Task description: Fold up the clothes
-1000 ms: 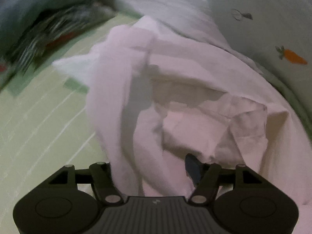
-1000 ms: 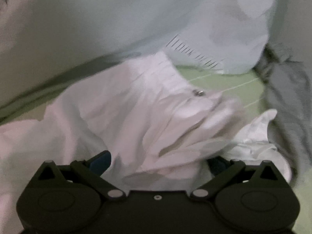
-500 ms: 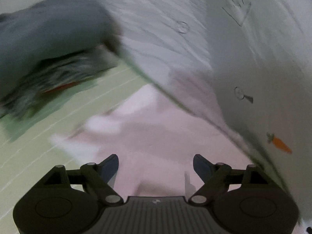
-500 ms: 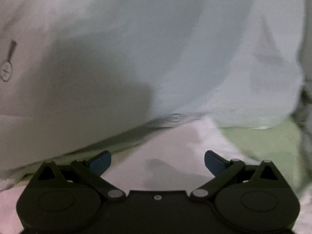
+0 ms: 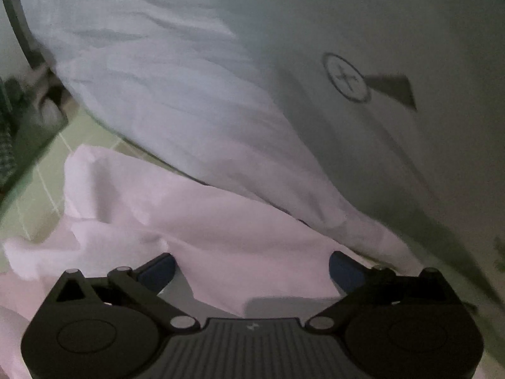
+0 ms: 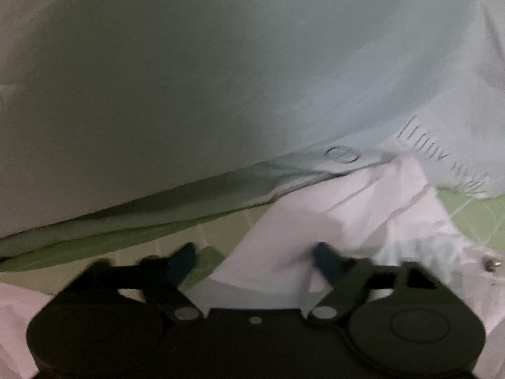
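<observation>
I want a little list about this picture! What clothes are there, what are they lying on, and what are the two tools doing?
clothing: pale pink garment, crumpled
surface: green sheet with white grid lines
behind: pale bedding with small printed doodles
left tool: open, over the pink garment, gripping nothing
right tool: open, pink cloth lying between its fingers
picture quality: blurry

Pale pink garment (image 5: 240,221); light green sheet (image 5: 38,195) with thin white grid lines; white quilt (image 5: 195,72) printed with dark circled crosses; blue-tipped black grippers.
</observation>
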